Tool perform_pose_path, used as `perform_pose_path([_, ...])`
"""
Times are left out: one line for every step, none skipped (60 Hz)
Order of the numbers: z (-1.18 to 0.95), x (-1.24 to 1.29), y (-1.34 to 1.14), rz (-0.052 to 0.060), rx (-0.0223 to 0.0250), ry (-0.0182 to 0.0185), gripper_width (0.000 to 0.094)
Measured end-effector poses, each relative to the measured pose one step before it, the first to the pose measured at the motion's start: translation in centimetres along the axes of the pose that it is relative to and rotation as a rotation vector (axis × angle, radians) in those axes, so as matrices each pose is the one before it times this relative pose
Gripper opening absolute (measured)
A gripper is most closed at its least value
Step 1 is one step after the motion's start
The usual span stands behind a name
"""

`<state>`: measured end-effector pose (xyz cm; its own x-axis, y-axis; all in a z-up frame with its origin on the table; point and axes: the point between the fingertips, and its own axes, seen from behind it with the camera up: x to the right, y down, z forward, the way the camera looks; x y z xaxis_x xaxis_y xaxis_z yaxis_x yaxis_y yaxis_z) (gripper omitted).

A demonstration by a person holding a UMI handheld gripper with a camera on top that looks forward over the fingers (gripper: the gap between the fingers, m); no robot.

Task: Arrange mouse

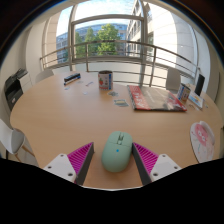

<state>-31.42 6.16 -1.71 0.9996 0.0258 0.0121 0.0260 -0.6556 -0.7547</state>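
Observation:
A pale green computer mouse (117, 150) lies on the wooden table (60, 115), between my two fingers. My gripper (114, 160) is open. The left pink pad (80, 158) stands a small gap away from the mouse. The right pad (147, 157) is close against the mouse's side, and I cannot tell whether it touches. The mouse rests on the table on its own, its nose pointing away from me.
A pink magazine (155, 98) lies beyond the mouse, a small box (105, 80) and a black device (72, 77) farther back. A round pinkish item (204, 140) lies at the right. A chair (12, 140) stands at the table's left edge.

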Motion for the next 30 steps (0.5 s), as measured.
perform_pose_path([0.176,-0.189,-0.099,-0.0025,0.00148,-0.00534,0.0750])
perform_pose_path([0.183,-0.133,-0.147,-0.0021,0.00279,-0.00271,0.0720])
perform_pose_path([0.151,-0.078,-0.090,-0.0034,0.00131,-0.00115,0.0691])
perform_pose_path([0.107,-0.129,-0.122,-0.0038,0.00291,-0.00325,0.0659])
perform_pose_path([0.108,-0.152,-0.076,-0.0043,0.00234,-0.00477,0.0617])
perform_pose_path([0.073,-0.188,-0.078,-0.0052,0.00273,-0.00590,0.0567])
perform_pose_path([-0.033,-0.299,-0.104,-0.0058,0.00322,-0.00524,0.0509])
perform_pose_path([0.030,-0.140,-0.077,-0.0058,0.00373,-0.00670,0.0497])
perform_pose_path([0.004,0.018,-0.017,-0.0056,0.00349,0.00167,0.0498])
perform_pose_path([-0.005,0.013,0.018,-0.0056,0.00257,0.00295,0.0493])
perform_pose_path([-0.023,-0.076,-0.082,-0.0038,0.00256,0.00211,0.0485])
perform_pose_path([-0.013,-0.003,-0.002,-0.0035,0.00154,0.00198,0.0475])
perform_pose_path([-0.063,-0.033,-0.017,-0.0009,0.00157,0.00048,0.0464])
perform_pose_path([-0.038,-0.037,0.003,0.0017,0.00087,-0.00005,0.0451])
perform_pose_path([-0.033,-0.032,0.045,0.0039,-0.00184,-0.00097,0.0446])
perform_pose_path([-0.034,-0.077,0.020,0.0039,-0.00202,-0.00252,0.0428])
perform_pose_path([-0.018,-0.093,-0.010,0.0022,-0.00140,-0.00406,0.0423])
perform_pose_path([-0.060,-0.124,0.085,0.0007,-0.00500,-0.00503,0.0411])
perform_pose_path([-0.101,-0.134,0.013,0.0005,-0.00192,-0.00529,0.0408])
perform_pose_path([-0.154,-0.108,-0.032,0.0022,0.00202,-0.00302,0.0407])
perform_pose_path([-0.187,-0.146,-0.166,0.0017,0.00276,-0.00567,0.0397])
perform_pose_path([-0.326,-0.147,-0.237,0.0005,0.00468,-0.00443,0.0397])
perform_pose_path([-0.413,-0.098,-0.324,-0.0014,0.00678,-0.00270,0.0397])
perform_pose_path([-0.679,-0.163,-0.381,-0.0032,0.01054,0.00024,0.0397])
perform_pose_path([-0.586,-0.088,-0.562,-0.0040,0.01317,-0.00180,0.0397])
perform_pose_path([-0.620,-0.145,-0.638,-0.0041,0.01416,-0.00435,0.0397])
perform_pose_path([-0.737,-0.188,-0.761,-0.0023,0.01682,-0.00663,0.0397])
perform_pose_path([-0.806,-0.122,-0.919,0.0018,0.02068,-0.00688,0.0398])
perform_pose_path([-0.864,-0.103,-1.070,0.0056,0.02229,-0.00670,0.0398])
perform_pose_path([-0.882,-0.035,-1.091,0.0068,0.02062,-0.00613,0.0397])
